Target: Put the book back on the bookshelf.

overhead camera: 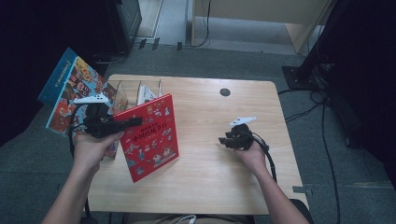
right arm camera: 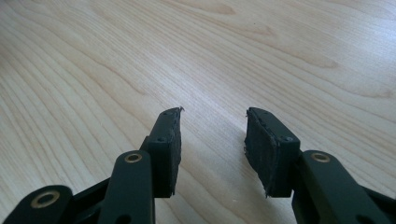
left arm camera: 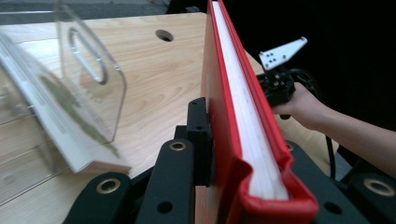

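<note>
Two grippers work at the pale wooden table (overhead camera: pixel 205 158). The left gripper (overhead camera: pixel 128 122) clamps the red hardcover picture book (overhead camera: pixel 152 135) by its edge, jaws pressed on both covers, holding it upright above the table, probably so it can slide edge-first into a slot. Just beside it stands the clear acrylic divider rack (left arm camera: pixel 95 84), where one thin pale book (left arm camera: pixel 60 112) leans in a compartment. The right gripper (right arm camera: pixel 212 140) hovers low over bare wood, jaws apart and empty.
</note>
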{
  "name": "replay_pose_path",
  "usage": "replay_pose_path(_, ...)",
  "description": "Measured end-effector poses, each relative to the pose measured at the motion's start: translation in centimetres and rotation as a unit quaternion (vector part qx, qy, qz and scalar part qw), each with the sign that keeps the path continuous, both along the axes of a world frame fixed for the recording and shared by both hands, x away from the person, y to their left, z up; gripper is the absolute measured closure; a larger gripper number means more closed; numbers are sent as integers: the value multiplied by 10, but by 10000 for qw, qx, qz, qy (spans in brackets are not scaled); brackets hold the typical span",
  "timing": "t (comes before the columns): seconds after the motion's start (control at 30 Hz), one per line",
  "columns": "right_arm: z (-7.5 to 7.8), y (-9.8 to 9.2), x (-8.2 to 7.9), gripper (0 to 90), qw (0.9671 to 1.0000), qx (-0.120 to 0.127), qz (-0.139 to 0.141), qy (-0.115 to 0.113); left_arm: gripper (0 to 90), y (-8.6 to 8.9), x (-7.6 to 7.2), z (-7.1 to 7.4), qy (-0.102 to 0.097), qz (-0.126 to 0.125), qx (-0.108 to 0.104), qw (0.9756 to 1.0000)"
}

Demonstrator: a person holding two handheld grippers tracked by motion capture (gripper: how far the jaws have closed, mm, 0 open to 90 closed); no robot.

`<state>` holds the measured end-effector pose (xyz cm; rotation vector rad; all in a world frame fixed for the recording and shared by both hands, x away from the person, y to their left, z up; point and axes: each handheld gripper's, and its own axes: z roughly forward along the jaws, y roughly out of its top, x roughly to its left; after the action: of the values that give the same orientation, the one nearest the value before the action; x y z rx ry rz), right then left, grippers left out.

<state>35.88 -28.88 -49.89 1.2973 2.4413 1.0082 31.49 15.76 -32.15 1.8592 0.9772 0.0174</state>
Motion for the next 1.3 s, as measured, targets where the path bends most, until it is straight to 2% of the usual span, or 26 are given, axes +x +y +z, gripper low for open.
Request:
replay_pose_path(0.03,-3,0,-1,554,10000,-56,53,-46,797,3,-1,0,-2,9,5,10000)
replay_pose_path(0.1,-6,1,-2,547,9999,-122,55,5,797,9,-2,2,23,57,-33,10000)
replay_pose_path(0.2,-8,0,-5,533,9997,-161,80,-139,797,18,-4,4,36,135,-62,9999)
replay_pose_path(0.33,-12,-2,-9,498,9993,-56,179,-334,797,32,-5,7,36,280,-78,9996)
replay_pose_path(0.4,-13,-1,-12,493,9986,-122,237,-454,797,38,-6,8,17,366,-88,9993)
replay_pose_path(0.47,-17,-1,-15,476,9967,-169,351,-715,796,43,-8,10,3,415,-92,9991)
replay_pose_path(0.57,-23,-5,-19,465,9948,49,371,-945,797,51,-12,12,3,518,-115,9986)
replay_pose_path(0.87,-23,-5,-18,385,9953,39,315,-917,796,74,-20,18,3,864,-114,9962)
replay_pose_path(1.0,-23,-5,-18,382,9953,42,308,-915,796,83,-24,20,6,973,-113,9952)
replay_pose_path(1.13,-23,-5,-18,375,9954,38,324,-905,796,93,-28,21,-23,1168,-78,9931)
replay_pose_path(1.3,-24,-5,-17,358,9951,32,385,-914,795,101,-24,21,-24,1430,-28,9897)
